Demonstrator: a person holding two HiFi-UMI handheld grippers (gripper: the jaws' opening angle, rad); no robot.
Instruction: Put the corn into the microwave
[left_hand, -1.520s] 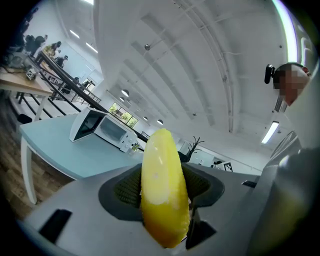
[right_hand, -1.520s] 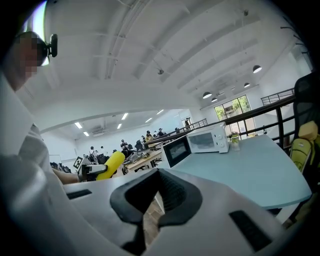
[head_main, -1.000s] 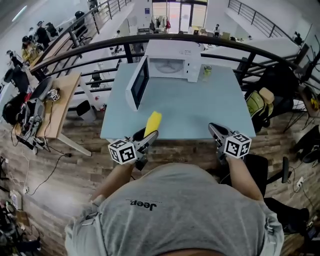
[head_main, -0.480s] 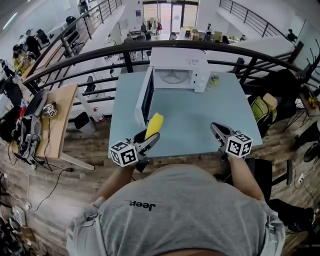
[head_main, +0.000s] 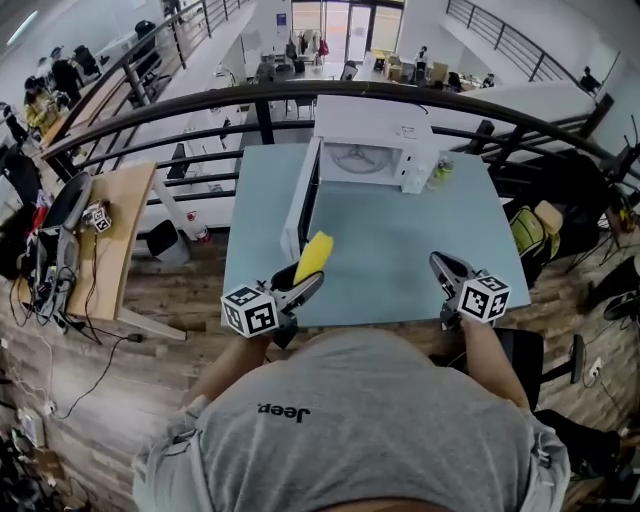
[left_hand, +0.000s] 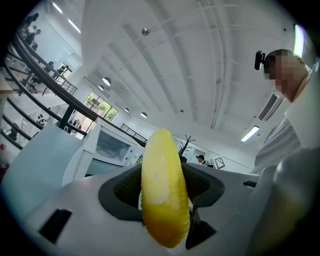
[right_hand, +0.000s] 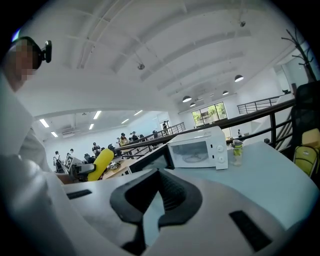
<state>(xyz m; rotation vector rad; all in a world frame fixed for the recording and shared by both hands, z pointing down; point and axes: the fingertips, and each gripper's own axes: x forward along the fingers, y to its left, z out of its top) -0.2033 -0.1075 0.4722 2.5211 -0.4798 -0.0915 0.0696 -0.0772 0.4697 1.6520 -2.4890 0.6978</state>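
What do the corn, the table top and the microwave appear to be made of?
Corn: probably plastic, a toy; its yellow skin is smooth and glossy, with moulded kernel rows.
Table top: matte pale blue-grey, perhaps laminate or painted board; the look leaves it open.
Microwave: white casing, painted metal or plastic, with a dark, glass-like window in its open door.
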